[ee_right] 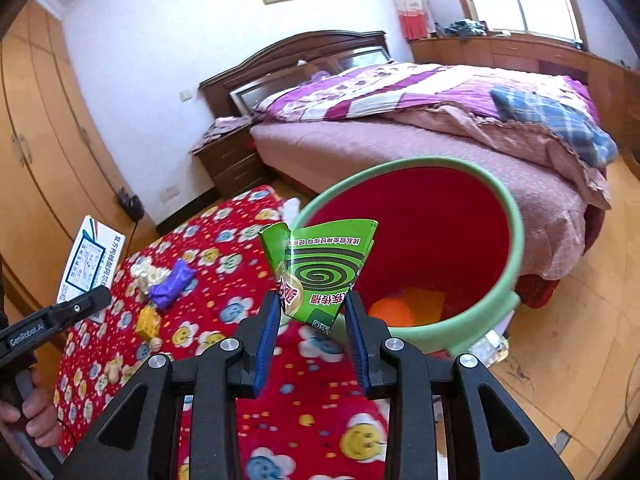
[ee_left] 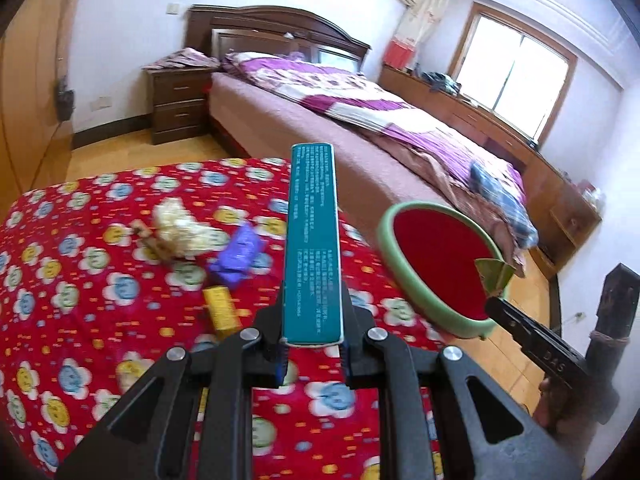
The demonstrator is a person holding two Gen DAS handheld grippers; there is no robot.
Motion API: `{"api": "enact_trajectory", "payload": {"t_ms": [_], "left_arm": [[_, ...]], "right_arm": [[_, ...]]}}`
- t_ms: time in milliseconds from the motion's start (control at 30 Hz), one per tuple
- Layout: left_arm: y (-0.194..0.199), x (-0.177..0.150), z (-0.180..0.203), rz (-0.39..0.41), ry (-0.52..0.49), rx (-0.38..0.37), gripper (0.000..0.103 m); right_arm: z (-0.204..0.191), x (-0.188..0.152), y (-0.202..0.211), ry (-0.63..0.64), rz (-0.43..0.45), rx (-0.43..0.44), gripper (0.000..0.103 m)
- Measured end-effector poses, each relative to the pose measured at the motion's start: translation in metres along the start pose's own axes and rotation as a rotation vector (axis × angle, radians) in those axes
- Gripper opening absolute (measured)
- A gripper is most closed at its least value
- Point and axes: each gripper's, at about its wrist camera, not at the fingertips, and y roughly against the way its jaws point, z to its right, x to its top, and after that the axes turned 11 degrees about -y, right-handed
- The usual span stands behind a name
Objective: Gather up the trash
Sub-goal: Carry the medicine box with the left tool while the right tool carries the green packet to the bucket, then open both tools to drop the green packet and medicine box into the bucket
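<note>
Holding two pieces of trash at once, we have the left gripper (ee_left: 312, 344) pinching a long teal box (ee_left: 314, 240) by its near end, and the right gripper (ee_right: 312, 312) pinching a crumpled green carton (ee_right: 320, 276) at its lower corner; both sets of fingers are closed onto card, nothing loose between them.

The bin (ee_right: 508, 240), green-rimmed and red inside, sits just ahead of the right fingers and ahead and to the right of the left fingers, beside the tabletop (ee_left: 80, 280); something orange already lies at its bottom.

Risks as we judge them: the teal box sticks far out beyond the left fingers, held only at one end, so it could pivot or slip if swung fast; the green carton is gripped on a thin crushed corner and may tear free short of the rim; releasing early drops either onto the floor or cloth; both grippers heading for one opening could knock each other or tip the bin.

Left over: a purple wrapper (ee_left: 238, 258), a yellow box (ee_left: 222, 310) and a pale crumpled wad (ee_left: 176, 228) lie on the tabletop left of the left fingers.
</note>
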Motion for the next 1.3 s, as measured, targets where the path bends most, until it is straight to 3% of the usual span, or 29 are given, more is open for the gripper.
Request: {"api": "enact_trajectory", "payload": {"t_ms": [267, 700, 933, 1133, 1300], "left_arm": [[-0.032, 0.012, 0.051, -0.045, -0.085, -0.072, 0.019], [-0.089, 0.027, 0.106, -0.118, -0.178, -0.128, 0.019], [-0.110, 0.031, 0.116, -0.145, -0.182, -0.142, 0.019], [-0.115, 0.033, 0.111, -0.158, -0.150, -0.148, 0.030], [-0.108, 0.032, 0.107, -0.153, -0.141, -0.137, 0.031]], "right_arm": [[0.039, 0.009, 0.002, -0.081, 0.018, -0.025, 0.034], [0.075, 0.020, -0.014, -0.150, 0.013, -0.037, 0.036], [0.085, 0.021, -0.021, -0.163, 0.007, -0.028, 0.036], [0.089, 0.022, -0.022, -0.178, 0.005, -0.026, 0.036], [0.089, 0.021, -0.019, -0.184, 0.006, -0.021, 0.037]]}}
